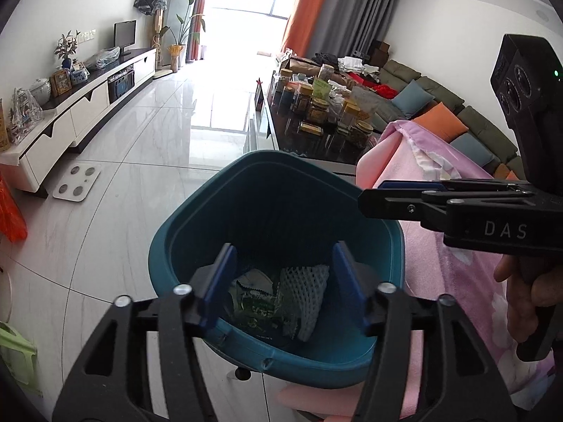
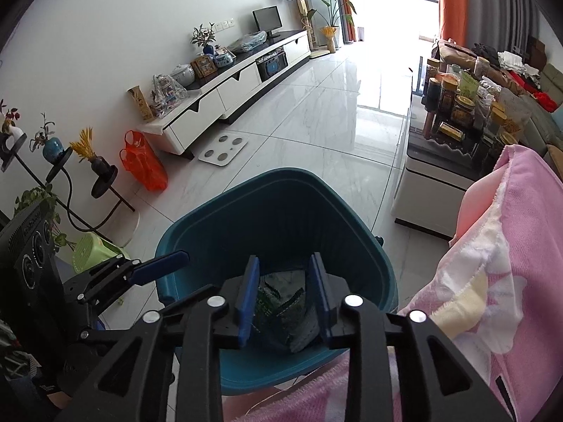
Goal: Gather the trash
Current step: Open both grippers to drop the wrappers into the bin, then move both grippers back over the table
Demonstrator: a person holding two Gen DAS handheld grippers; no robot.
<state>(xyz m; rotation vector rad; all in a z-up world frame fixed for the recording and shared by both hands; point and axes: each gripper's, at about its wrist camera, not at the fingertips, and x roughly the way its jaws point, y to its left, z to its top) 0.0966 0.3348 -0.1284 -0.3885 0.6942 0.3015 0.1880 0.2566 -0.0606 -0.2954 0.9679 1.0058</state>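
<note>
A teal bin stands on the pale tiled floor beside a pink blanket. Inside it lie a green wrapper and a white foam net. My left gripper hangs over the bin's near rim, open, its blue pads wide apart and nothing between them. My right gripper is also over the bin and open, with only the trash below showing through the gap. Each gripper appears side-on in the other's view: the right gripper held by a hand, the left gripper.
A pink blanket lies right of the bin. Behind it stands a low table crowded with jars. A TV cabinet, a bathroom scale, an orange bag and a green stool line the left.
</note>
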